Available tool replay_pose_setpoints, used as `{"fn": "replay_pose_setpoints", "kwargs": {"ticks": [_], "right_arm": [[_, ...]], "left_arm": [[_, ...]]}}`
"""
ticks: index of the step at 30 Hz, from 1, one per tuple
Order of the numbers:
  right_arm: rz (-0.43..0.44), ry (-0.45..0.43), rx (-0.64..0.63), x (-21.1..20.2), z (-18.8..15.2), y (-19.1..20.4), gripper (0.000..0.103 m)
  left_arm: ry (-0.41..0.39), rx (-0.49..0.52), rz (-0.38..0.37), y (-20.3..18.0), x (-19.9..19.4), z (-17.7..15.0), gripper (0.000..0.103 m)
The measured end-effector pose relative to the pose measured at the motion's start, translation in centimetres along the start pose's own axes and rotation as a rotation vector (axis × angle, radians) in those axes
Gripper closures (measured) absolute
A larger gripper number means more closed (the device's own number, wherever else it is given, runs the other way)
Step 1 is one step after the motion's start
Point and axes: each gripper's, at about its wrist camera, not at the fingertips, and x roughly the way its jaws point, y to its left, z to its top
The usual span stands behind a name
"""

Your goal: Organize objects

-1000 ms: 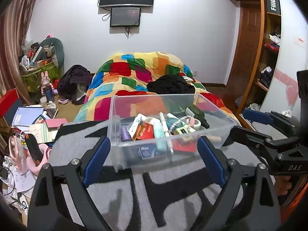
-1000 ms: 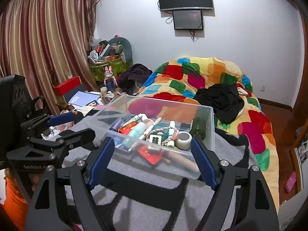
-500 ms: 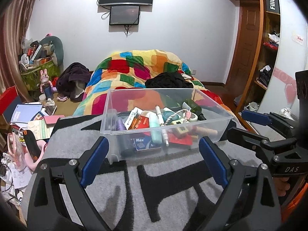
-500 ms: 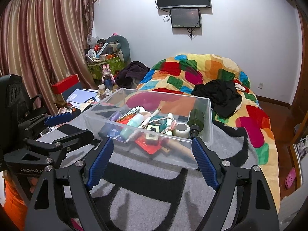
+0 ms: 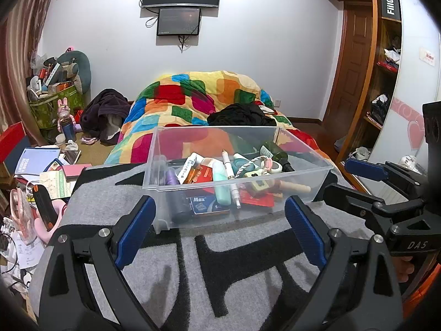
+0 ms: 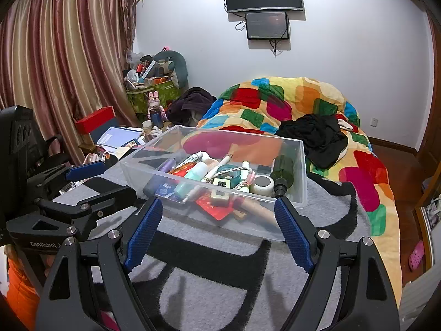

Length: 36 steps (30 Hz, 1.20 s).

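Observation:
A clear plastic bin (image 5: pixel 306 149) (image 6: pixel 239 133) sits on a grey and black blanket (image 5: pixel 248 262) (image 6: pixel 220 275). Loose in it lie several small items, among them a dark green bottle (image 6: pixel 282 171), a mint tube (image 5: pixel 222 184), a purple bottle (image 5: pixel 172 178), a tape roll (image 6: pixel 261 184) and a blue box (image 5: pixel 208 204). My left gripper (image 5: pixel 220 202) (image 6: pixel 110 179) is open just short of the bin's near wall. My right gripper (image 6: pixel 217 202) (image 5: pixel 341 178) is open too, beside the bin's front right corner. Neither pair of blue pads touches anything.
A patchwork quilt (image 6: pixel 289 102) with a black garment (image 6: pixel 317 135) covers the bed beyond the bin. Books and clutter (image 5: pixel 41 171) crowd the left side. Wooden shelves (image 5: pixel 386 69) stand on the right and a curtain (image 6: pixel 63 63) hangs on the left.
In the left wrist view the bin has shifted slightly and now lies squarer to the fingers. The right wrist view is almost the same. Both grippers' jaws stay wide apart.

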Motion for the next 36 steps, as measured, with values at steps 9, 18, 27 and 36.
{"fn": "replay_pose_setpoints", "kwargs": {"ticks": [9,18,27,36], "right_arm": [[0.002,0.0,0.0,0.0,-0.04,0.07,0.021],[0.008,-0.001,-0.001,0.08,-0.12,0.46,0.021],[0.02,-0.002,0.003,0.3,-0.09,0.35,0.021],[0.021,0.0,0.005,0.28,-0.14,0.36,0.021]], "left_arm": [[0.0,-0.007,0.004,0.06,-0.16,-0.02,0.007],[-0.008,-0.009,-0.01,-0.02,-0.53,0.1,0.004],[0.008,-0.007,-0.023,-0.25,-0.4,0.12,0.004],[0.035,-0.018,-0.059,-0.12,-0.14,0.07,0.004]]}}
